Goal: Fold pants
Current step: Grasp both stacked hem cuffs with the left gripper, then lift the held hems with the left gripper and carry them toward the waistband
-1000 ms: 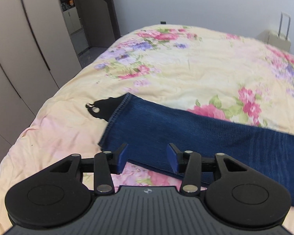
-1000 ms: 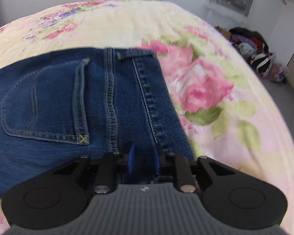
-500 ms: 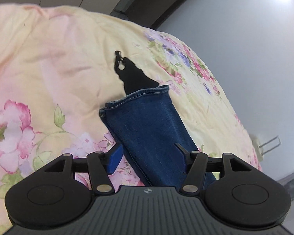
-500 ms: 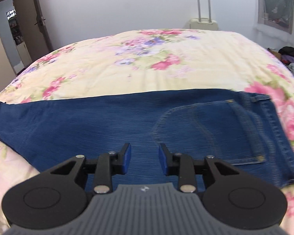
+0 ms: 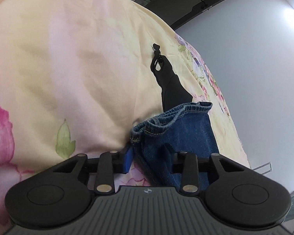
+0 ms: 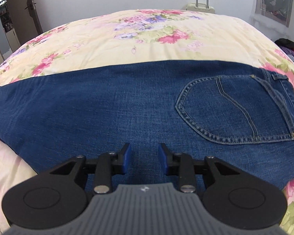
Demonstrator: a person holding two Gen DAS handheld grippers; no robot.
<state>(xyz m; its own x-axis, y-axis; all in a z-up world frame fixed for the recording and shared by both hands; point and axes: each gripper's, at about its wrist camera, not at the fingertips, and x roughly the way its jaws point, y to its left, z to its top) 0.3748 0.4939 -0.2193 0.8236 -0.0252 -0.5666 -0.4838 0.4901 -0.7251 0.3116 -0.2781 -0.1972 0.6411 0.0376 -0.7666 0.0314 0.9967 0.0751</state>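
Blue jeans (image 6: 127,105) lie flat across the flowered bedspread (image 6: 127,39), back pocket (image 6: 235,113) up at the right. My right gripper (image 6: 144,159) hovers open over the thigh part near the front edge, with nothing between its blue pads. In the left wrist view the jeans' leg end (image 5: 188,129) sits right in front, its hem (image 5: 166,115) rumpled. My left gripper (image 5: 148,154) is low at that hem and its jaws are closing. The hem's near edge lies between them, and I see no firm pinch.
A black strap-like item with a clip (image 5: 172,90) lies on the bedspread (image 5: 68,58) just beyond the hem. A cream suitcase (image 6: 200,7) stands behind the bed. A clothes pile (image 6: 292,49) lies off the right side, and a dark door (image 6: 32,9) is at the left.
The left gripper rolled, dropped to the leg hem, and its jaws narrowed around the edge. The right gripper moved from the waistband along the jeans to the thigh, its jaws a little wider.
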